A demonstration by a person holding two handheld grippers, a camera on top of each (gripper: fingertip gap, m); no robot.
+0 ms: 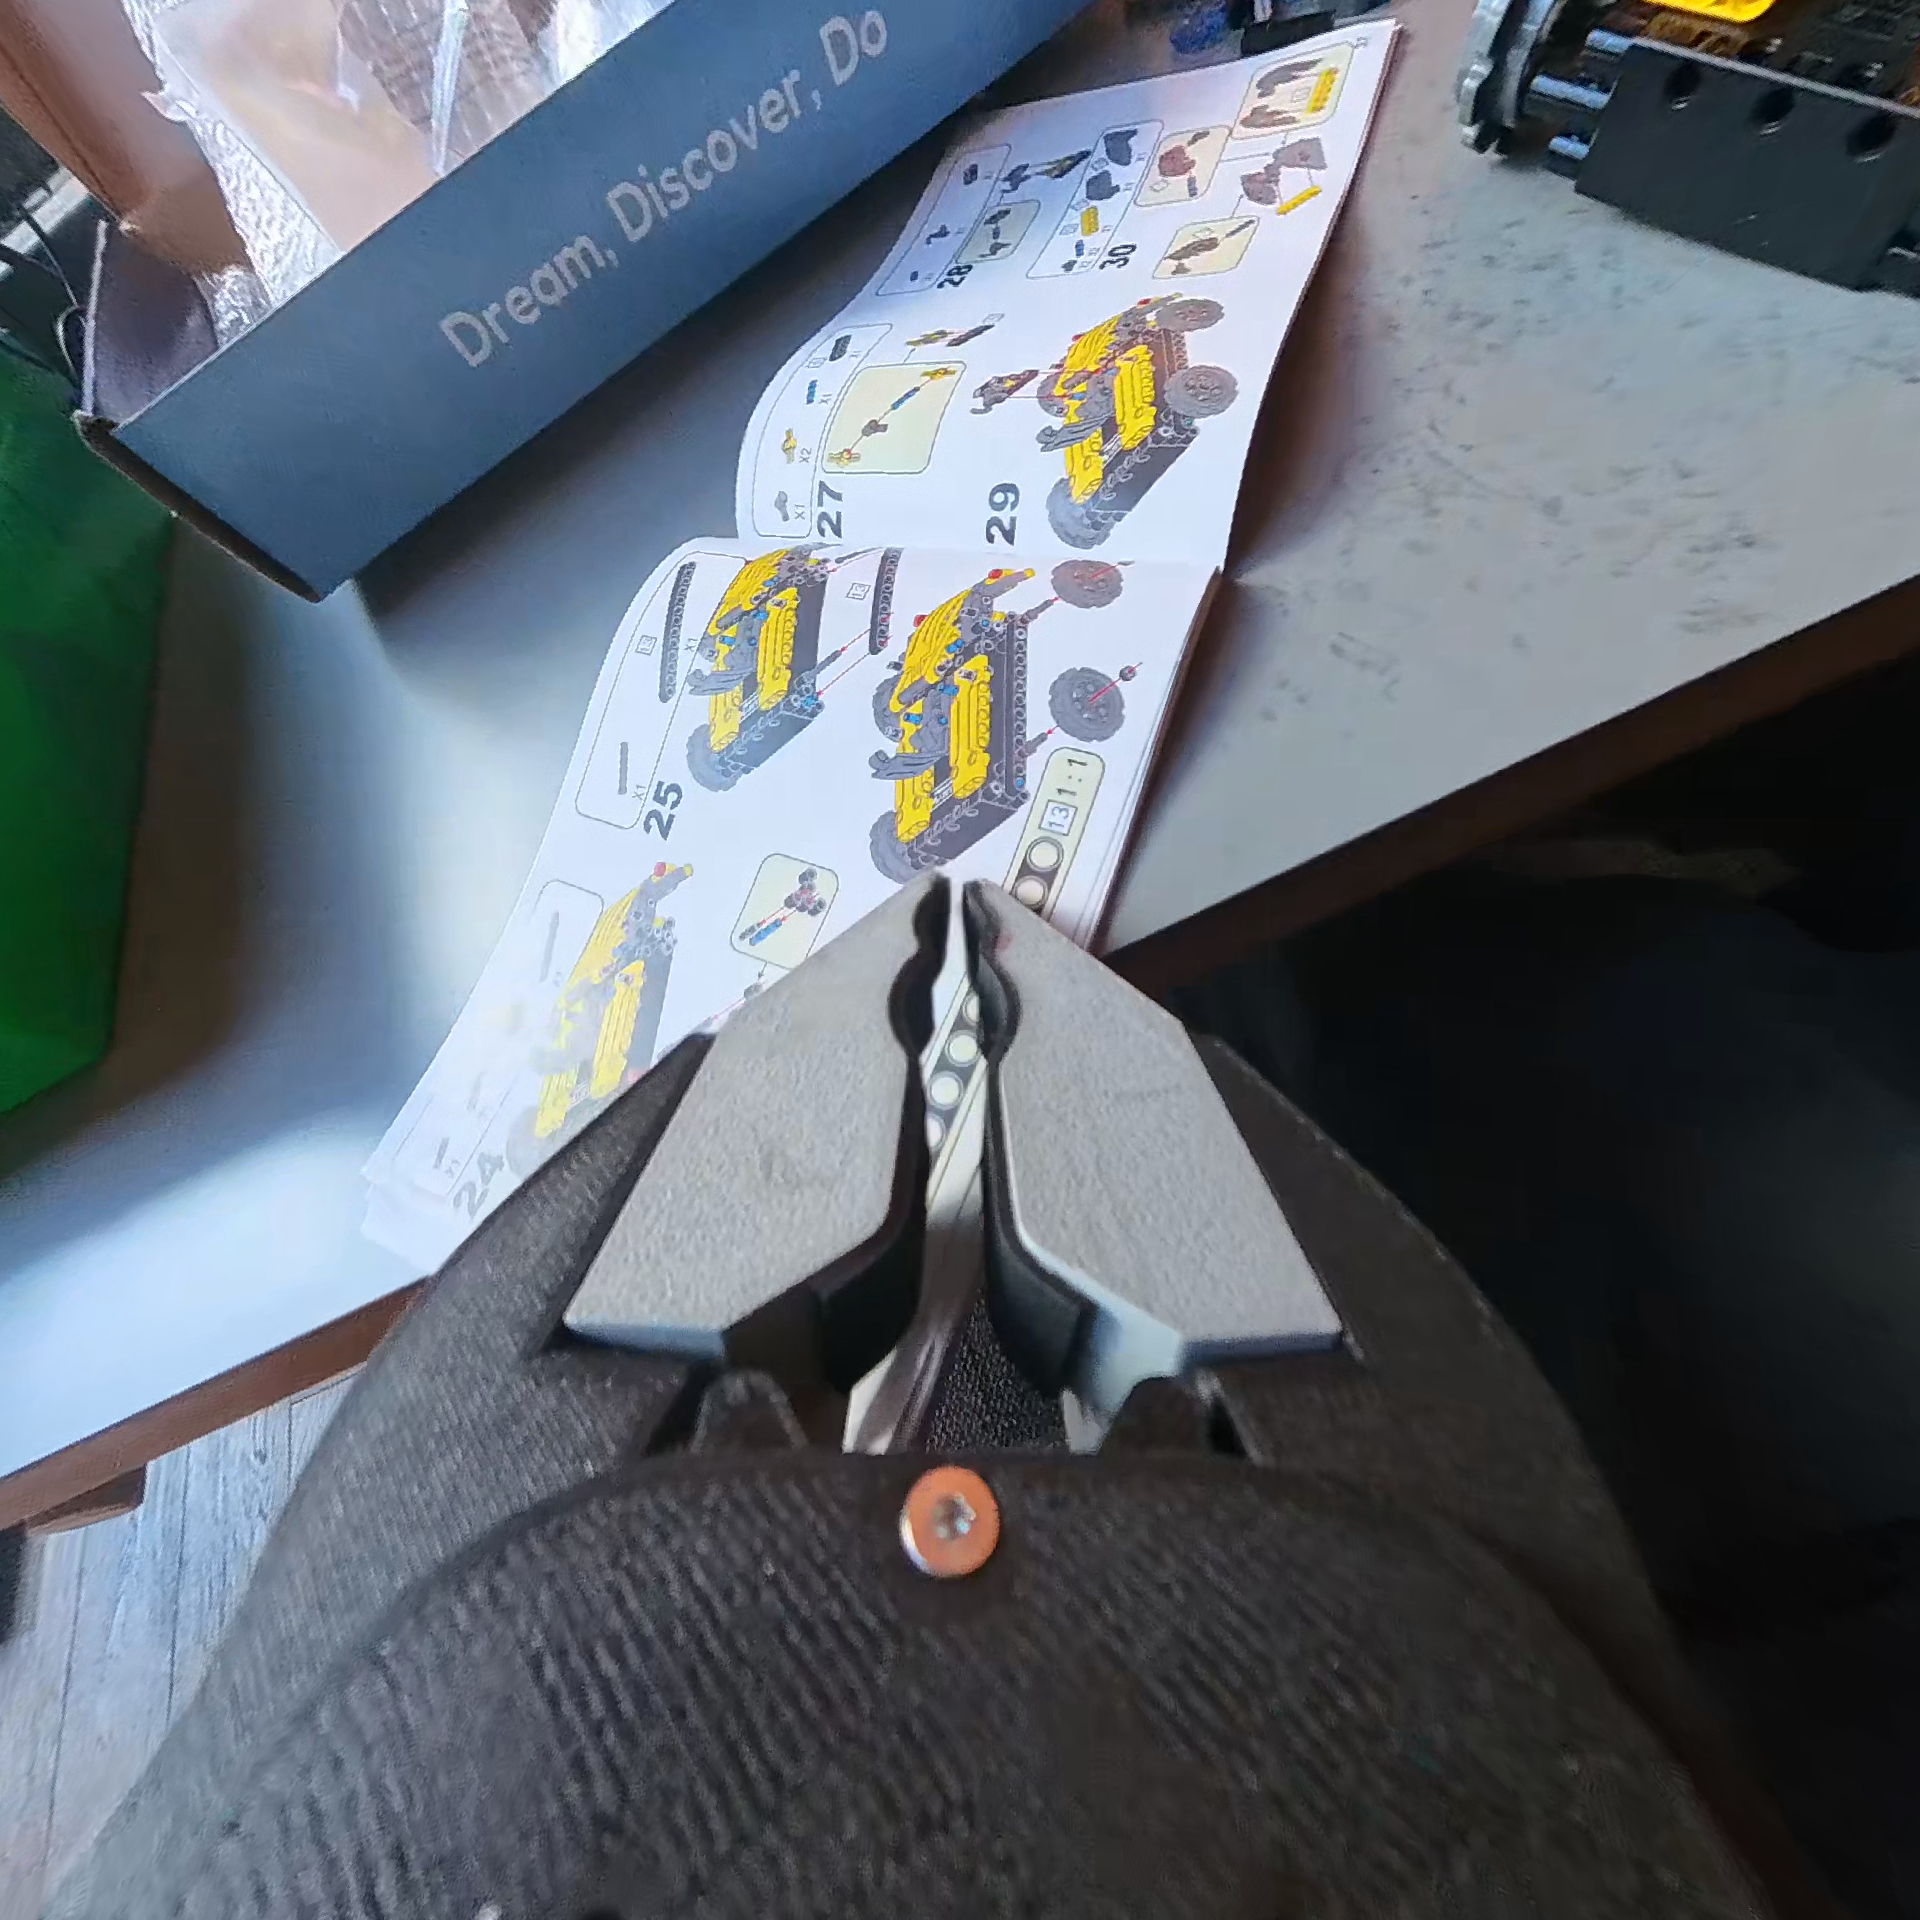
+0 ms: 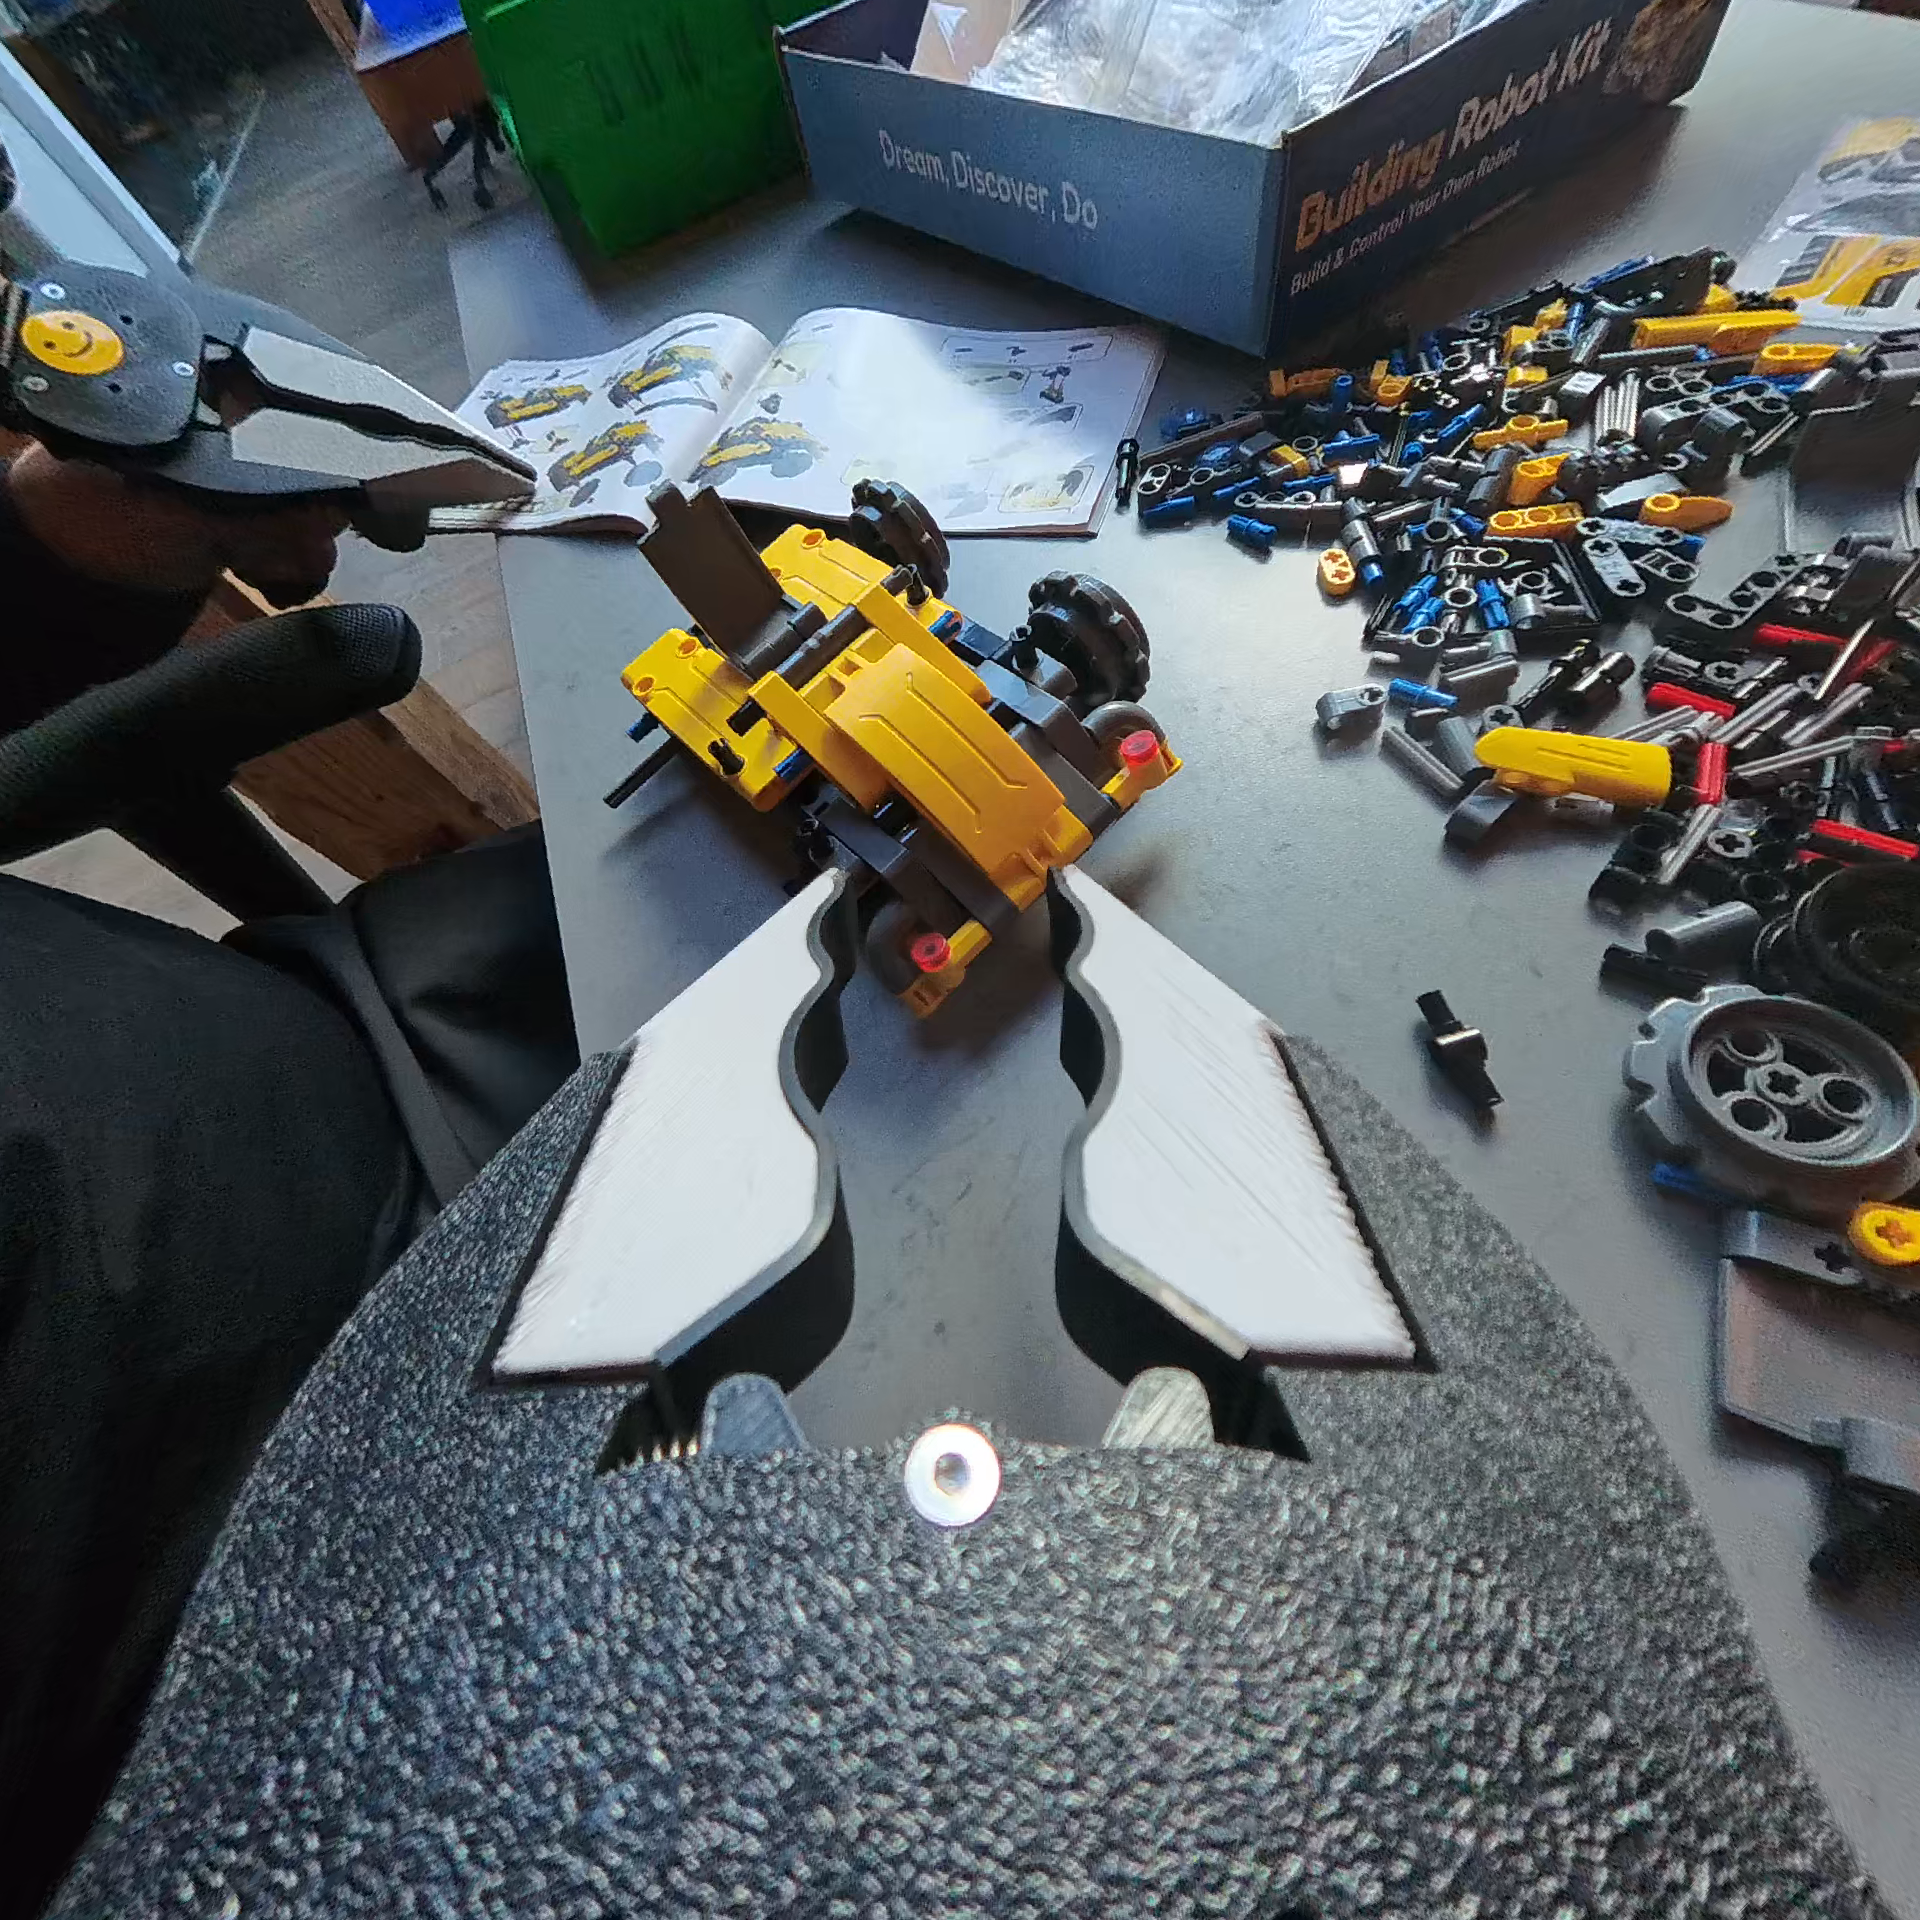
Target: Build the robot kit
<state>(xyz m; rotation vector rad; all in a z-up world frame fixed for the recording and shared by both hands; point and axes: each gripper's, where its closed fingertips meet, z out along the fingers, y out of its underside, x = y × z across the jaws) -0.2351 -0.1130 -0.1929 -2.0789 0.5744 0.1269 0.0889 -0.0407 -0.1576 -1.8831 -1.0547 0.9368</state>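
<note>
Pinching booklet (image 1: 914, 665) corner at table (image 1: 1507, 436) edge, left gripper (image 1: 956, 894) jaws nearly together; lettered blue box (image 1: 436, 312) beyond booklet.

Right gripper (image 2: 945, 883) jaws wide, flanking yellow toy car (image 2: 894, 727) near booklet (image 2: 831, 416); loose parts (image 2: 1558, 582) right of car.

Blue cardboard box (image 1: 499, 260): cut off at top edge, contents blurred. Instruction booklet (image 1: 831, 727): near corner hidden behind left gripper (image 1: 957, 891). Loose parts pile (image 2: 1621, 540): cropped at right edge.

Model (image 2: 894, 748) between booklet (image 2: 831, 416) and hand-held gripper (image 2: 940, 904).
</note>
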